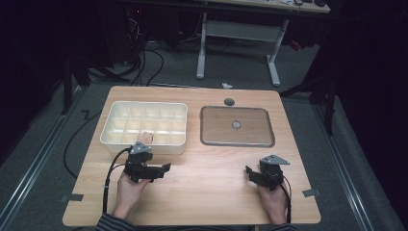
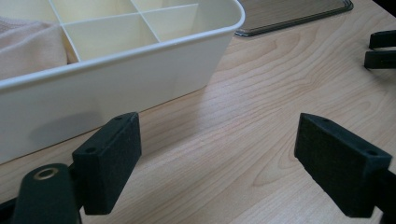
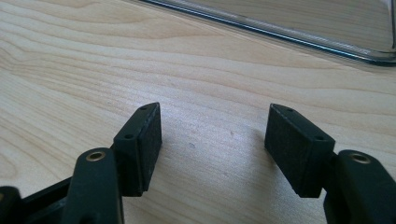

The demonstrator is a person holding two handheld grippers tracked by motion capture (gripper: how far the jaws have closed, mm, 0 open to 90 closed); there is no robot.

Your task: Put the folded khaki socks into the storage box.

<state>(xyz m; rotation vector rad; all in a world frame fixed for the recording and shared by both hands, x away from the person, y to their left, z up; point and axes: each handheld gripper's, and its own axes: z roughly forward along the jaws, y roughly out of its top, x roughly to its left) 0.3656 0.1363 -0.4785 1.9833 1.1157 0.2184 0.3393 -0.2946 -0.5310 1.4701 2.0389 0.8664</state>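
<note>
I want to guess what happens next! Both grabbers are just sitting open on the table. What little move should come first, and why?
Probably the left gripper should ease forward toward the pink cloth in the white divided box. Its jaws stand open and empty just beside the box's near wall, and the cloth is the closest loose thing. The right gripper is open too, farther off.

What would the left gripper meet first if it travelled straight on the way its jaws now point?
Judging by the left gripper view, the left gripper crosses bare light wooden table and would probably first reach the near corner of the flat grey metal tray, passing just beside the cream plastic compartment box; depth is uncertain.

Divided box (image 1: 144,122) left of tray (image 1: 237,139)
</note>
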